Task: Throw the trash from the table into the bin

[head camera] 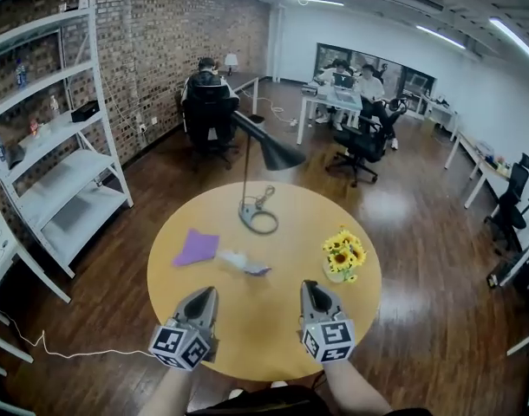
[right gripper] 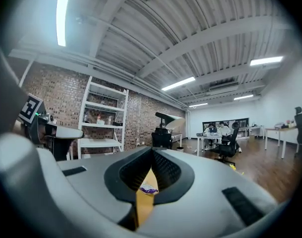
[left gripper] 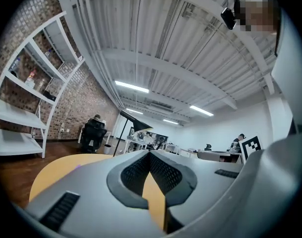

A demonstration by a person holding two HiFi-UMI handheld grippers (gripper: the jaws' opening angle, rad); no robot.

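Observation:
On the round wooden table lie a purple paper sheet at the left and a crumpled white-and-purple wrapper near the middle. The wrapper also shows through the right gripper's jaws, far ahead. My left gripper hovers over the table's near left part, shut and empty. My right gripper hovers over the near right part, likewise shut with nothing in it. Both point away from me across the table. No bin is in view.
A black desk lamp with a ring base stands at the table's far side. A pot of sunflowers sits at the right. White shelving lines the brick wall on the left. People sit at desks further back.

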